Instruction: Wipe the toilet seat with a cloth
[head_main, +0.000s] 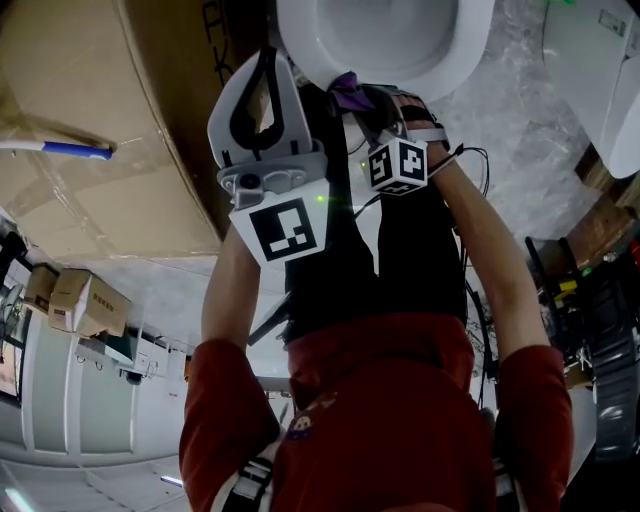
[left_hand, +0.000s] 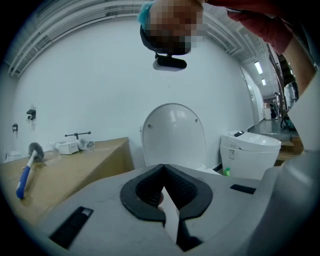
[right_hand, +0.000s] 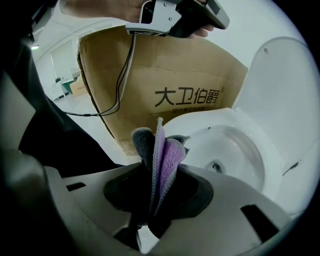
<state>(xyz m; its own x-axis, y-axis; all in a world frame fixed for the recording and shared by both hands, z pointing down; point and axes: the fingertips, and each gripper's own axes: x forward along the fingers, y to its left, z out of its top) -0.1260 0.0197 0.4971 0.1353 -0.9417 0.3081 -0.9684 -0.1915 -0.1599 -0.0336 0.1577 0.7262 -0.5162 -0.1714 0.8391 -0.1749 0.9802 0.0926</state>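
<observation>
While our right hand-held gripper (right_hand: 159, 172) pinches the cloth (right_hand: 167, 157), lengthwise toward the bowl (right_hand: 240, 150), the left hand-held gripper (left_hand: 164, 172) is pressed together; a box (right_hand: 165, 70) stands left.

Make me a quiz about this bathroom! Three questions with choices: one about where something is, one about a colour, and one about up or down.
1. Where does the blue-handled brush lie?
A. in the toilet bowl
B. on the cardboard box
C. in a bucket

2. What colour is the cloth held by the right gripper?
A. yellow
B. red
C. purple and grey

3. How is the toilet lid?
A. standing up
B. shut down
C. broken off

Answers:
1. B, because the brush rests on the box's top in the left gripper view.
2. C, because purple fabric with grey edges shows in the right gripper view.
3. A, because the lid stands upright in both gripper views.
</observation>
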